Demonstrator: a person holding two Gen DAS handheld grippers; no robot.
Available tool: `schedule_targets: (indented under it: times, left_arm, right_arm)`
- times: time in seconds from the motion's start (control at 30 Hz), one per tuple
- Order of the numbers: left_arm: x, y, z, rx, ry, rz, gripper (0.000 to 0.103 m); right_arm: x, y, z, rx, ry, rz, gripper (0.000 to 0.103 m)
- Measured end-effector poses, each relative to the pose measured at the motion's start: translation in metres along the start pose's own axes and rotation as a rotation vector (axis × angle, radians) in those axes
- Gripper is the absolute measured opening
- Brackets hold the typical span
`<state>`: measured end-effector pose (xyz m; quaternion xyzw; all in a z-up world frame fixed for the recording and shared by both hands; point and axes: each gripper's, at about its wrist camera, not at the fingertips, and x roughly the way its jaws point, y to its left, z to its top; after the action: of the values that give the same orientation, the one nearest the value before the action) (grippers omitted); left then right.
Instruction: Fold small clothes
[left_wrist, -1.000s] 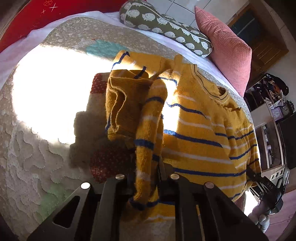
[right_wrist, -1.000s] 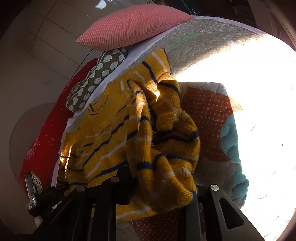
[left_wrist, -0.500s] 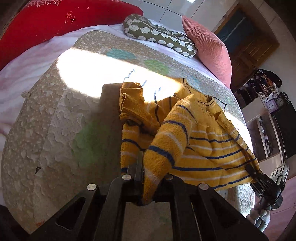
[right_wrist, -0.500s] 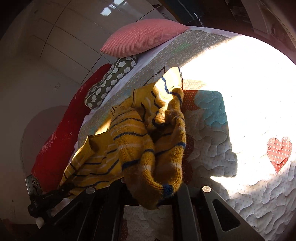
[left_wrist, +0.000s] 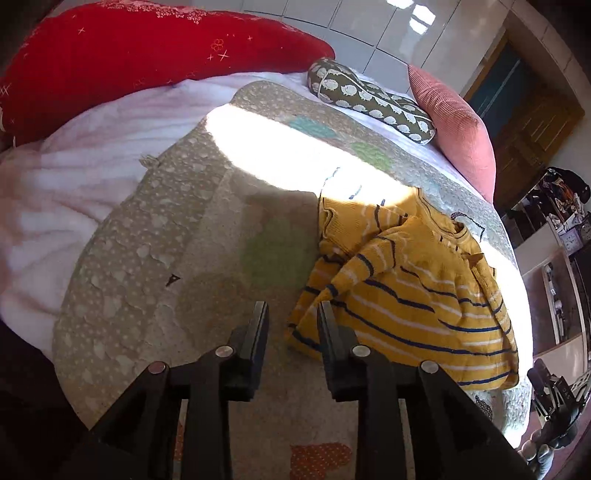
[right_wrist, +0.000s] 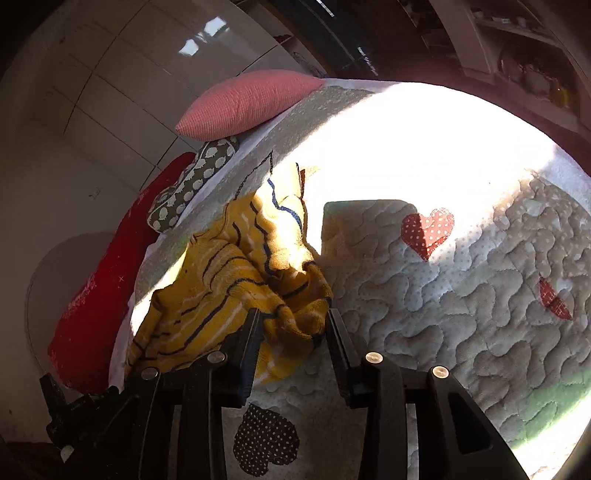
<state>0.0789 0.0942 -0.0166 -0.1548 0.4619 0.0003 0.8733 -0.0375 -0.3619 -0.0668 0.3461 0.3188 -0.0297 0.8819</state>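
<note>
Both grippers, left (left_wrist: 291, 317) & right (right_wrist: 291, 325), w/ jaws apart, empty; yellow sweater (left_wrist: 406, 291) just ahead.

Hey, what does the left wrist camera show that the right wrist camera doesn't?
Only the left wrist view shows the white sheet beside the quilt, a green patch, and the left tongs, open with nothing between them. Only the right wrist view shows the red heart patch and the right tongs, open around a sweater fold. Both share the yellow striped sweater, quilt, pink pillow, patterned bolster and red cushion.
</note>
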Motion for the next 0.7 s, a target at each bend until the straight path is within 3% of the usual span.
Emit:
schedule_targets:
  times: [0.1, 0.17, 0.23, 0.37, 0.43, 0.53, 0.7]
  left_arm:
    - [-0.011, -0.026, 0.003, 0.083, -0.027, -0.066, 0.029]
    - [-0.005, -0.05, 0.006, 0.141, -0.014, -0.118, 0.034]
    - [0.012, -0.076, 0.01, 0.204, 0.012, -0.173, 0.034]
    - [0.066, -0.117, 0.014, 0.29, 0.129, -0.251, 0.034]
    - [0.095, -0.131, 0.019, 0.318, 0.176, -0.238, 0.034]
    - [0.129, -0.135, 0.035, 0.347, 0.175, -0.144, 0.034]
    - [0.153, -0.105, 0.077, 0.274, 0.157, -0.065, 0.022]
  right_arm:
    - [0.011, 0.034, 0.009, -0.11, 0.038, 0.074, 0.039]
    - [0.044, 0.061, 0.011, -0.159, 0.149, 0.192, 0.039]
    - [0.088, 0.084, 0.01, -0.18, 0.257, 0.276, 0.039]
    - [0.154, 0.104, 0.004, -0.185, 0.415, 0.326, 0.039]
    - [0.172, 0.106, 0.007, -0.212, 0.43, 0.279, 0.039]
    - [0.186, 0.106, 0.026, -0.302, 0.366, 0.134, 0.037]
    - [0.186, 0.078, 0.06, -0.325, 0.271, -0.012, 0.036]
